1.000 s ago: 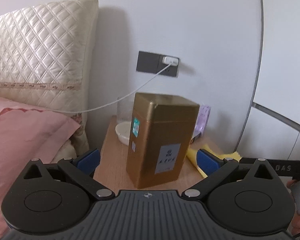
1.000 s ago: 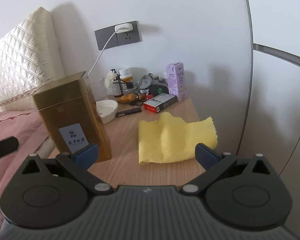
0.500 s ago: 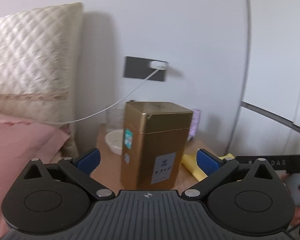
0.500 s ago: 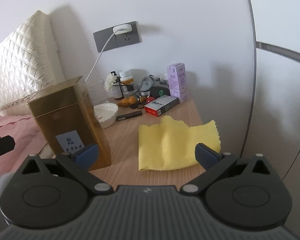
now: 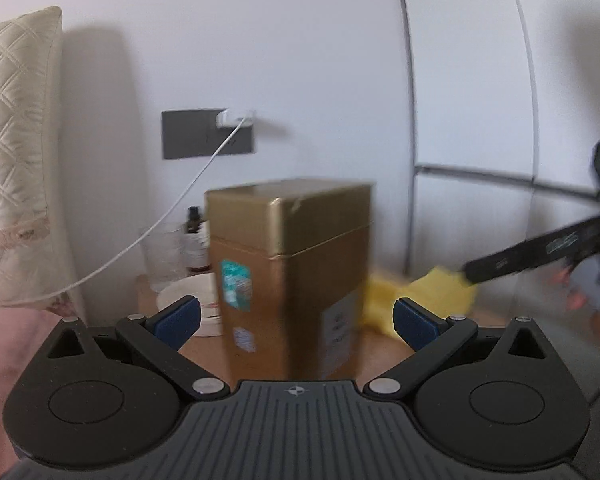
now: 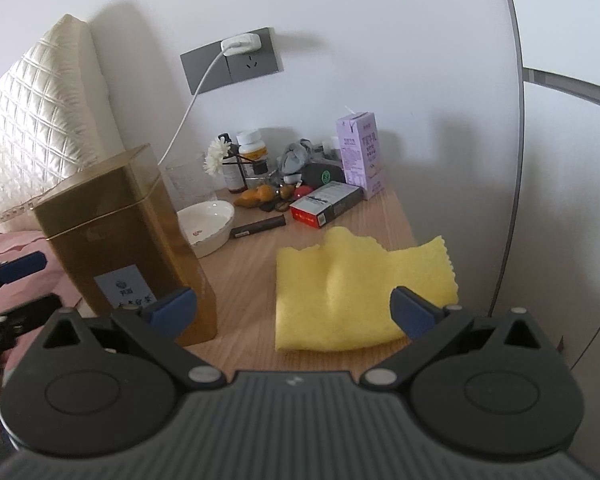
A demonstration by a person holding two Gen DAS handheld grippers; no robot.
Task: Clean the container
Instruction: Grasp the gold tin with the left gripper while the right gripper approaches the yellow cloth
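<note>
A tall, rectangular gold-coloured metal tin [image 5: 288, 280] with a fitted lid is seen standing upright on the light wooden bedside table [image 6: 244, 264], at its left part beside the pink bedding [image 5: 4, 344]. A pale label is carried on one of its faces, and a teal sticker on another. The left gripper [image 5: 296, 316] is held wide open, its blue-padded fingers [image 5: 178, 318] set to either side of the tin without contact being shown; this view is blurred. The right gripper [image 6: 292, 308] is likewise spread open and empty, poised over the near edge of a crumpled yellow cleaning cloth [image 6: 360, 280] that lies flat on the table to the right of the tin, apart from it. Just behind the tin a shallow white ceramic dish [image 6: 208, 224] is placed. At the back of the table a cluster of small items is gathered, among them a lilac drink carton [image 6: 360, 156] and a red and white flat box [image 6: 326, 202]. A white charging cable [image 6: 188, 108] is plugged into the grey wall socket [image 6: 232, 60]. A quilted cream headboard [image 6: 32, 120] is seen at the left.
</note>
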